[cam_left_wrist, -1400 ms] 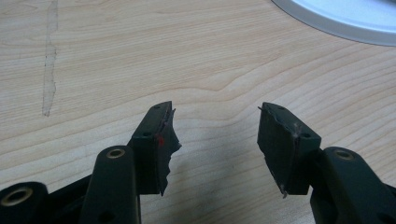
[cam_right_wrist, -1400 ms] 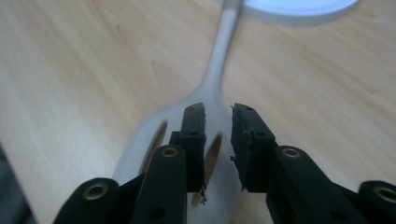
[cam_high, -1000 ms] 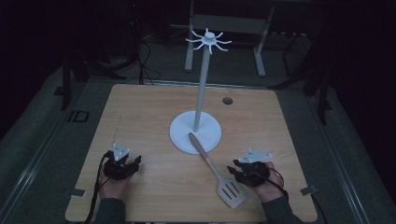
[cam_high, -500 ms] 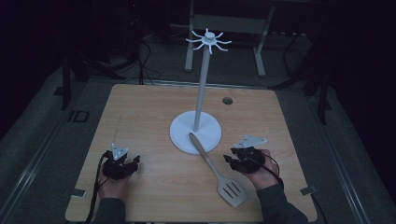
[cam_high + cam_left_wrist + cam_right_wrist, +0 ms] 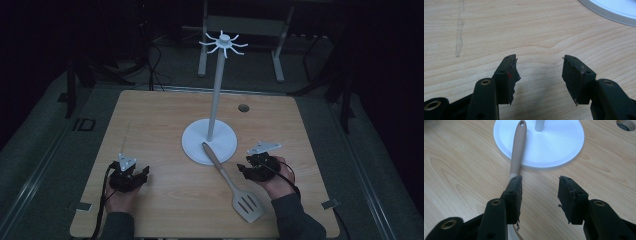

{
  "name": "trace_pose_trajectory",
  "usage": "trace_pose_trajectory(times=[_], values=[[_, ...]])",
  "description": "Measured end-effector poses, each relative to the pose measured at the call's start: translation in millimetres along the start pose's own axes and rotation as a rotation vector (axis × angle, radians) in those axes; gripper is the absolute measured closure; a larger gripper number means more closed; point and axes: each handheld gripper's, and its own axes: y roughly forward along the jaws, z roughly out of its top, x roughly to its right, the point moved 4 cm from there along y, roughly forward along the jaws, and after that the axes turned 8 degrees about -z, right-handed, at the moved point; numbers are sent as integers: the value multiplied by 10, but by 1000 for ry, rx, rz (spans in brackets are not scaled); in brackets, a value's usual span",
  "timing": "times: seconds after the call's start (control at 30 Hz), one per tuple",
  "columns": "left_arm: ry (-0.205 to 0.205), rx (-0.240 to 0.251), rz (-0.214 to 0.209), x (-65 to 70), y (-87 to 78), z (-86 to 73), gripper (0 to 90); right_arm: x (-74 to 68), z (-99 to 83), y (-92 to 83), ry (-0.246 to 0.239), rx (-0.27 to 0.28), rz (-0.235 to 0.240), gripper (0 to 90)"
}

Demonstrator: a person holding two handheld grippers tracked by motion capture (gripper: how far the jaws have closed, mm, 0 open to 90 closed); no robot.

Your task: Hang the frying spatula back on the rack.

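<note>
Spatula (image 5: 231, 182) lies flat on the table (image 5: 150, 125), mid-right: handle tip w/ its hang hole resting on the stand (image 5: 209, 142) base, slotted blade toward the near edge. R gripper (image 5: 250, 170) sits just right of the handle, jaws spread, nothing between them; in the right gripper view the handle (image 5: 517, 150) runs up beside and partly under the left jaw, not between the 2. L gripper (image 5: 131, 176) is well apart on the table's left side, jaws also spread over bare wood (image 5: 536, 37), stand rim at the top corner. Handling, as a guess: spatula looks light and stiff, smooth rounded handle prob. a bit slippery, blade end heavier so it'd tip if pinched near the hole. Best hold is mid-handle, jaws across the narrow width, approx. where it leaves the base rim. Handle lies low on the wood, so jaws need to come right down to the surface. Hole end must stay free if it's going on 1 of the stand's top hooks (image 5: 223, 42).
</note>
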Motion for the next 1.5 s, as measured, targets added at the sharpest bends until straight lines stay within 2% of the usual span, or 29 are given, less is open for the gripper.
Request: trace_pose_trajectory(times=[0.87, 1.27, 1.5], values=[[-8, 3, -4, -4, 6, 7, 452, -124, 143, 329, -15, -86, 23, 538], [-5, 4, -4, 2, 10, 11, 451, -183, 170, 502, -51, -134, 26, 567], [-7, 6, -5, 2, 7, 13, 450, -240, 204, 575, -53, -148, 33, 572]])
